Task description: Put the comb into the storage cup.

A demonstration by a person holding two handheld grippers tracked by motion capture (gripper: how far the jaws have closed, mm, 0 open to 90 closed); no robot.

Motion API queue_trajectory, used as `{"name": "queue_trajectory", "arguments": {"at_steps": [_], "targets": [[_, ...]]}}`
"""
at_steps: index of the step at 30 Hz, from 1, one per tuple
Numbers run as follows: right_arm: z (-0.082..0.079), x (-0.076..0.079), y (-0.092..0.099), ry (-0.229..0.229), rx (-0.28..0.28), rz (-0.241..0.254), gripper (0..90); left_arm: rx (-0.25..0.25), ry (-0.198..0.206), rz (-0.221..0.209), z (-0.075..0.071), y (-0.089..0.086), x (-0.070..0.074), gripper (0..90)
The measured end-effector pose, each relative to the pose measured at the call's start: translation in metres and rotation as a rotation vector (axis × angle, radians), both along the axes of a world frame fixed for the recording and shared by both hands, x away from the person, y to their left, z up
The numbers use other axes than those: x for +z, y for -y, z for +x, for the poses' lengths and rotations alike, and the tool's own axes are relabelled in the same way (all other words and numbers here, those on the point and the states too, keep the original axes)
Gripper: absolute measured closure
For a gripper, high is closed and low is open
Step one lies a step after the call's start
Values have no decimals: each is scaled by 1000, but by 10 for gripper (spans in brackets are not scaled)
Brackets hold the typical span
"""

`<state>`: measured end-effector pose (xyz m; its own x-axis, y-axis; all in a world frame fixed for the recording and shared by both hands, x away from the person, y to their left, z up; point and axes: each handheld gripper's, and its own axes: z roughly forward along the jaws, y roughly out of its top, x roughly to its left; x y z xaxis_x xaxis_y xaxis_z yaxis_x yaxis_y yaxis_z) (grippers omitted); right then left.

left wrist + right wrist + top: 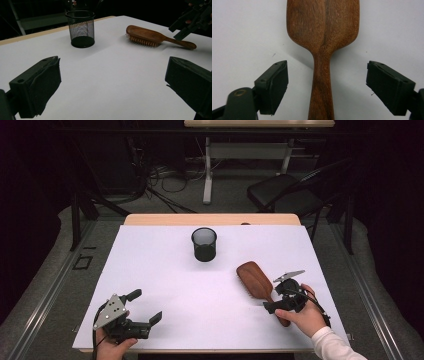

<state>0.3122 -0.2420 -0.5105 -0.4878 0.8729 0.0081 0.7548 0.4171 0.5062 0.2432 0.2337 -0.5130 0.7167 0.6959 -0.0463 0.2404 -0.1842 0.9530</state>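
We see the right gripper (pixel 283 296) poised over the handle of the wooden hairbrush (pixel 256 281); its fingers (pixel 273 87) stand spread to either side of the handle, with clear gaps on both sides, so they straddle the wood without pinching it. The hairbrush lies bristles down on the white worktop (pixel 165 285), on its right half, its broad head pointing toward the far edge and its handle toward the person's right hand (pixel 302 316). We find the left gripper (pixel 131 312) at the near left corner of the worktop, held in the left hand (pixel 112 347); its fingers (pixel 37 88) are likewise wide apart, with nothing but bare worktop between them. A black mesh cup (pixel 204 244) stands upright near the middle of the far side, well apart from both grippers and from the hairbrush; nothing lies between the right gripper and the handle. Beyond the worktop we note a dark chair (pixel 287 192) and cables on the floor.
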Motion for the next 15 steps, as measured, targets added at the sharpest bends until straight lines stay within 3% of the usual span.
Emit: {"name": "queue_trajectory", "arguments": {"at_steps": [15], "targets": [[13, -7, -8, -39, 7, -45, 185, -2, 3, 2, 0, 0, 0, 4]]}}
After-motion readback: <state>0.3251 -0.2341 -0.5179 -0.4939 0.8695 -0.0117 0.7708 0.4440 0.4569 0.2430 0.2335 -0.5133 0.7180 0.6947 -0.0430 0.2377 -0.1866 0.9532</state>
